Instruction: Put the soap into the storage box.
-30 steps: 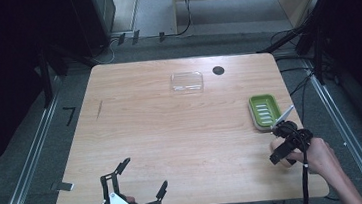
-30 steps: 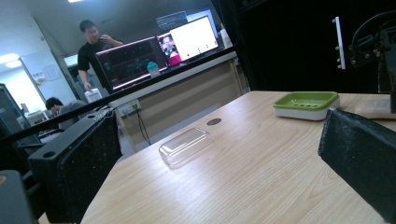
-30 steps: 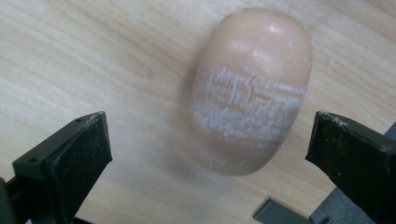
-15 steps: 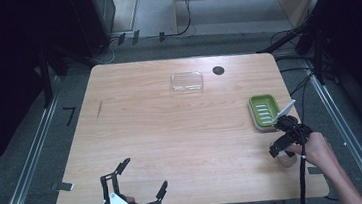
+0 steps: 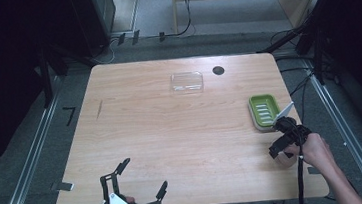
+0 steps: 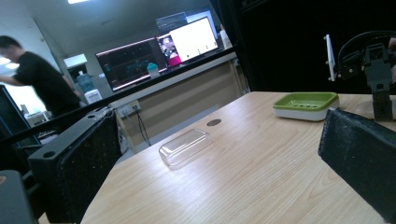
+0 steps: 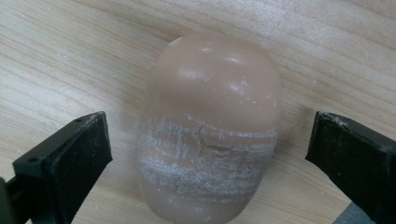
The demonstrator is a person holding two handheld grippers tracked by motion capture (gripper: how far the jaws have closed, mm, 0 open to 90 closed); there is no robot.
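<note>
A tan oval soap bar (image 7: 210, 135) lies on the wooden table (image 5: 172, 133), scuffed white across its middle. My right gripper (image 7: 210, 140) is open, with one jaw on each side of the bar and a gap on both sides. From above, the right gripper (image 5: 280, 153) points down at the soap (image 5: 286, 161) near the table's right front, just in front of a green soap dish (image 5: 264, 111) (image 6: 306, 100). My left gripper (image 5: 143, 175) (image 6: 217, 158) is open and holds nothing at the front edge.
A clear plastic lid (image 5: 186, 82) (image 6: 184, 147) lies at the back middle, next to a dark round hole (image 5: 218, 70) in the tabletop. A cable trails from the right gripper over the front right edge. Monitors and a person stand beyond the table in the left gripper view.
The right gripper and hand have shifted only slightly near the green dish. The left gripper has not moved.
</note>
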